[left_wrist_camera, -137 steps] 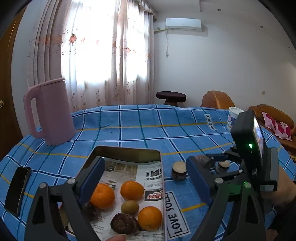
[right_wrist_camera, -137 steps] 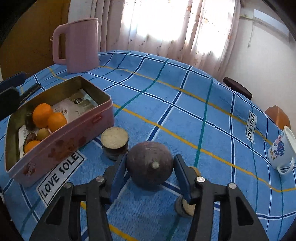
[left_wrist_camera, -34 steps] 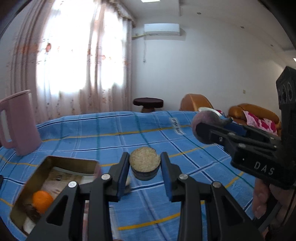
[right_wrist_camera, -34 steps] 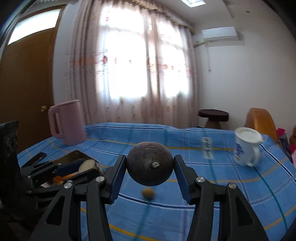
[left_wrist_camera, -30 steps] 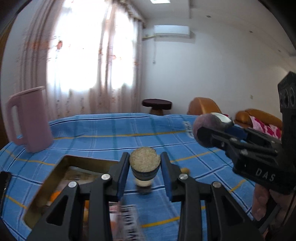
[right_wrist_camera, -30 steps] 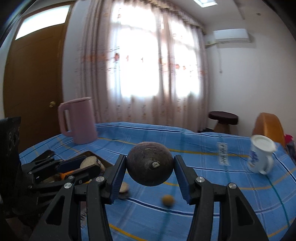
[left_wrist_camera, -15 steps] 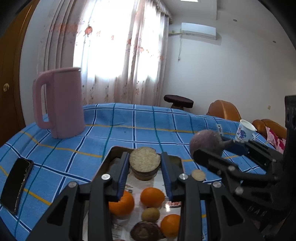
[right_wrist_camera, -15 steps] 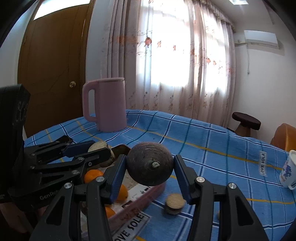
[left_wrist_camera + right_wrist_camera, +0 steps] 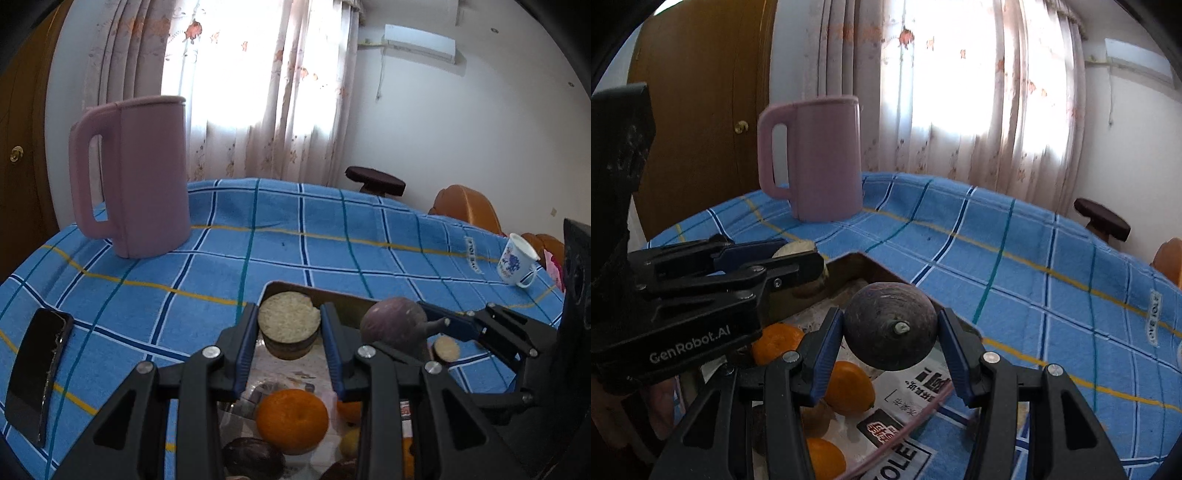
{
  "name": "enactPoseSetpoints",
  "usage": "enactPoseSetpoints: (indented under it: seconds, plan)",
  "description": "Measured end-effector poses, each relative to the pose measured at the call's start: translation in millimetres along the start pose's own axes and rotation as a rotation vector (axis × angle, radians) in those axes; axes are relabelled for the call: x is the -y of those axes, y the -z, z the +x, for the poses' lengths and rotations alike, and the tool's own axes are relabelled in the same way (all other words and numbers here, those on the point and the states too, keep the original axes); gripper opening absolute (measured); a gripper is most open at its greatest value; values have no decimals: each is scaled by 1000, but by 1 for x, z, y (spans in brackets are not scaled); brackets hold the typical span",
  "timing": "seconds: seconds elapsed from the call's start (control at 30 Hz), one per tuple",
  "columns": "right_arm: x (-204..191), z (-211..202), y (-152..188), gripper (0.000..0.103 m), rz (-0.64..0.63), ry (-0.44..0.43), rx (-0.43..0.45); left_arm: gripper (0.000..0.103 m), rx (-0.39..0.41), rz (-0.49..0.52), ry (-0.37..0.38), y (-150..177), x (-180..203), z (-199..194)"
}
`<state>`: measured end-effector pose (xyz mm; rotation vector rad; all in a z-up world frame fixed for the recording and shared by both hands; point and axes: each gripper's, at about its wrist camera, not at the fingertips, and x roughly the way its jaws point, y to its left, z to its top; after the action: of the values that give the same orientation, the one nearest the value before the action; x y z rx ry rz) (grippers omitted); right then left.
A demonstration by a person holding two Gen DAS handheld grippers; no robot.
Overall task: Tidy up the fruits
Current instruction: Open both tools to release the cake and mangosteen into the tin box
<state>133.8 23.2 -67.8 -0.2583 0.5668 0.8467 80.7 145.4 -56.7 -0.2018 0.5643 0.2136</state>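
My left gripper [image 9: 289,332] is shut on a cut brown fruit half [image 9: 289,322], pale flat face up, held over the far end of the metal tin [image 9: 347,297]. My right gripper [image 9: 891,341] is shut on a round dark purple fruit [image 9: 891,330] and holds it above the tin's right side [image 9: 871,264]; that fruit also shows in the left wrist view [image 9: 393,325]. Inside the tin lie oranges [image 9: 291,419], [image 9: 847,386], a kiwi and dark fruits on newspaper. Another cut fruit half [image 9: 446,349] lies on the cloth right of the tin.
A tall pink jug [image 9: 133,177] stands at the far left of the blue checked tablecloth [image 9: 295,236]. A black phone [image 9: 37,373] lies near the left edge. A white floral cup [image 9: 517,264] stands far right. A stool and orange chairs stand beyond the table.
Both grippers have swung left and come down closer over the tin with their fruits still held. The jug and the tin's contents loom larger.
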Motion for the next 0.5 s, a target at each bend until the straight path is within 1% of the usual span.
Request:
enactPoseSetpoints:
  seconds: [0.07, 0.1, 0.13, 0.17, 0.2, 0.23, 0.27, 0.3, 0.4, 0.47, 0.5]
  plan:
    - [0, 8, 0, 55, 5, -16, -29, 36, -17, -6, 4, 0, -2, 4]
    - [-1, 11, 1, 55, 7, -28, -44, 37, -13, -7, 6, -1, -3, 3]
    - [-1, 12, 2, 55, 8, -37, -51, 45, -6, -2, 1, -1, -3, 2]
    - [-2, 10, 3, 56, 8, -35, -41, 60, 1, 4, -5, -1, -2, 0]
    - [-2, 5, 3, 58, 10, -24, -30, 67, 13, 3, -5, 0, -1, -3]
    - [1, -1, 3, 63, 20, -16, -20, 76, 28, -6, -8, 0, -2, -7]
    - [6, -9, 3, 63, 34, -25, -2, 80, 42, -15, -11, 1, -2, -11]
    - [12, -21, 5, 63, 43, -27, 18, 80, 56, -22, -7, 2, -2, -17]
    - [31, -46, 11, 63, 35, 38, 41, 84, 78, -18, 3, 3, 2, -26]
    - [49, -58, 19, 63, 37, 79, 29, 91, 94, -21, 12, 5, 5, -32]
    - [59, -61, 23, 63, 39, 102, 7, 92, 101, -21, 18, 6, 8, -35]
